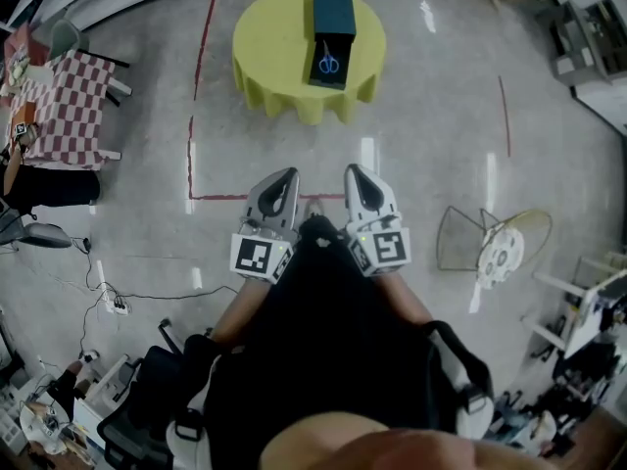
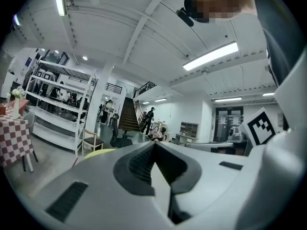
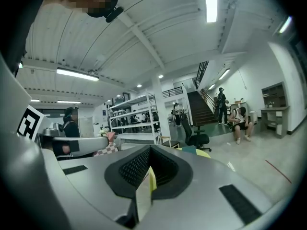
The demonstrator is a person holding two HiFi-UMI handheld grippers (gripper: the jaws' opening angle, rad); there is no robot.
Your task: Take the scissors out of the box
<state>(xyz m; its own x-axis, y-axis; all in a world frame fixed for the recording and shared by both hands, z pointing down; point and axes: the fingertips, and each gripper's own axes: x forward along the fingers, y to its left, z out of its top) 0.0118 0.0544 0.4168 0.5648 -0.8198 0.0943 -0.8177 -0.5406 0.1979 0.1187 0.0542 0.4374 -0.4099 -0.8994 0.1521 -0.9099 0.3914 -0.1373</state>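
Blue-handled scissors lie in an open dark teal box on a round table with a yellow cloth, far ahead across the floor in the head view. My left gripper and right gripper are held side by side close to the person's body, well short of the table. Both point level toward it, with the jaws together and nothing between them. The left gripper view shows its shut jaws and a sliver of the yellow table. In the right gripper view the shut jaws hide most of the table.
Red tape lines mark the floor around the yellow table. A red-checked table stands at the left, and a wire basket and a fan at the right. A cable and power strip lie on the floor at lower left. People are near the stairs.
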